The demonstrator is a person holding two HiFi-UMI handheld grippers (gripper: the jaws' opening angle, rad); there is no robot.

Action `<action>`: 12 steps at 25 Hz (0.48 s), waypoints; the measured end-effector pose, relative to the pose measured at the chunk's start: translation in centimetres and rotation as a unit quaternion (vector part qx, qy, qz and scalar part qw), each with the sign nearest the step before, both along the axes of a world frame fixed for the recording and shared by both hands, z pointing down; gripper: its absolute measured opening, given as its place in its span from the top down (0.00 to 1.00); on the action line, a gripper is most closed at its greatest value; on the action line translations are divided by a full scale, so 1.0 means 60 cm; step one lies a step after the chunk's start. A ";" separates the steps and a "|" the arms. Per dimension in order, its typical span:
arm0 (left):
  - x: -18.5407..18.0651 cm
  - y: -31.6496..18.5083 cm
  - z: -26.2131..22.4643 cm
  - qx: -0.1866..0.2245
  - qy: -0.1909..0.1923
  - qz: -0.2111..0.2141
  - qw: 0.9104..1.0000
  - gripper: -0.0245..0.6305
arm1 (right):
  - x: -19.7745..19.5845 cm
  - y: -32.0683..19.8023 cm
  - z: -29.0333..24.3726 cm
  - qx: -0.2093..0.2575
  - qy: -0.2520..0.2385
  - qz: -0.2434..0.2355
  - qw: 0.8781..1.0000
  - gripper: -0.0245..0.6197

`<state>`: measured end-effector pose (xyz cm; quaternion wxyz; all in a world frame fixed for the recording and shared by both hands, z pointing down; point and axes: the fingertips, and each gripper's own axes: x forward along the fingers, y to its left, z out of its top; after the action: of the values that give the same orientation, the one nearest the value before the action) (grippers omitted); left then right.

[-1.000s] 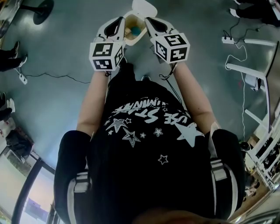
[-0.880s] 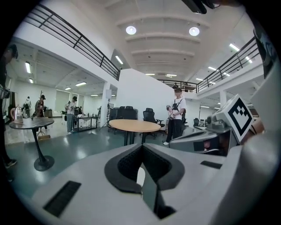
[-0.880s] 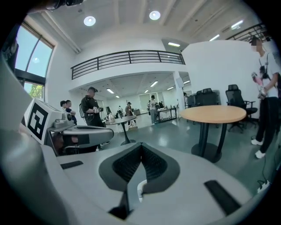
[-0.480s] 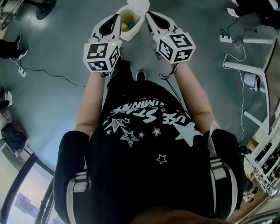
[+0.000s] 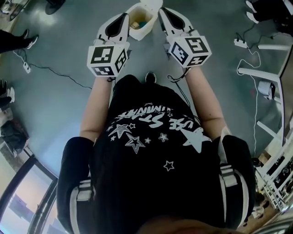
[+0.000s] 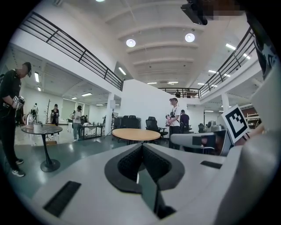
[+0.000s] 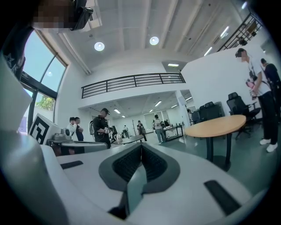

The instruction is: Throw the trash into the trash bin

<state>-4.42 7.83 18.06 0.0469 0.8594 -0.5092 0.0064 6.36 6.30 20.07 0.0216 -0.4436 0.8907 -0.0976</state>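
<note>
Left gripper (image 5: 123,19): jaws closed together, nothing between them, pointing level into the room.
Right gripper (image 5: 163,13): same, jaws shut tight, empty.
Trash bin (image 5: 137,33): white, on the floor, ahead of and between the two grippers, lid (image 5: 151,4) open.
Trash (image 5: 142,21): small teal and tan pieces lying inside the bin; too small to tell what they are.
Handling: probably light, crushable scraps; pinch across a narrow edge, gentle squeeze.
Progress: looks done, neither gripper carries anything.
</note>
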 end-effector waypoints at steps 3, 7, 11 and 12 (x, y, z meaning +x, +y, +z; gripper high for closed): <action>-0.021 0.006 -0.005 -0.001 0.006 0.002 1.000 0.95 | -0.015 0.007 -0.003 -0.002 0.004 0.004 1.000 0.95; -0.036 0.021 -0.001 -0.007 0.012 0.012 1.000 0.95 | -0.034 0.025 0.008 -0.015 0.022 0.014 1.000 0.95; -0.047 0.041 0.003 -0.014 0.015 0.021 1.000 0.95 | -0.052 0.047 0.017 -0.017 0.046 0.023 0.999 0.95; -0.050 0.045 0.003 -0.015 0.015 0.022 1.000 0.95 | -0.055 0.051 0.018 -0.018 0.048 0.026 0.998 0.95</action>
<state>-7.44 10.51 18.25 0.0672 0.8695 -0.4893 0.0025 3.05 9.34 21.18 -0.0264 -0.4712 0.8768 -0.0920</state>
